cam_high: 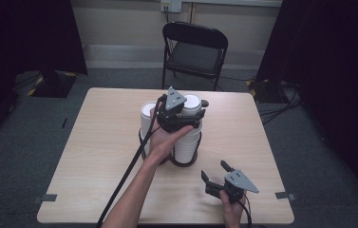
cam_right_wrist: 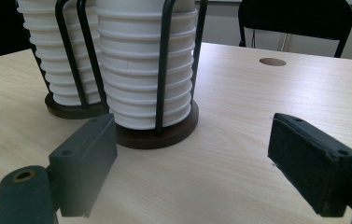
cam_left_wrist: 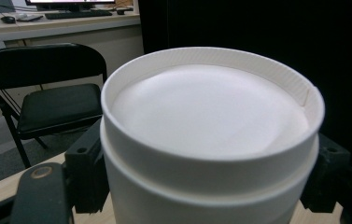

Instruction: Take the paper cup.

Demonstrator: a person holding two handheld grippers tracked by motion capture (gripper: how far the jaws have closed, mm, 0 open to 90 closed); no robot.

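Note:
Two stacks of upturned white paper cups stand in black wire holders on dark round bases at the table's middle: a left stack (cam_high: pixel 146 118) and a right stack (cam_high: pixel 187 145). My left gripper (cam_high: pixel 182 115) is shut on the top cup (cam_high: pixel 192 102) of the right stack. In the left gripper view that cup (cam_left_wrist: pixel 211 116) sits between the black pads (cam_left_wrist: pixel 87 163). My right gripper (cam_high: pixel 215 171) rests open near the table's front right, nothing between its jaws. The right gripper view looks past the open gripper (cam_right_wrist: pixel 201 163) at the right stack (cam_right_wrist: pixel 145 60), the left stack (cam_right_wrist: pixel 57 60) and a base (cam_right_wrist: pixel 164 134).
The light wooden table (cam_high: pixel 96 142) has a small round hole (cam_right_wrist: pixel 272 61) toward its far side. A black folding chair (cam_high: pixel 195 47) stands behind it. Dark curtains hang at both sides. The left gripper's cable (cam_high: pixel 129 171) trails along the forearm.

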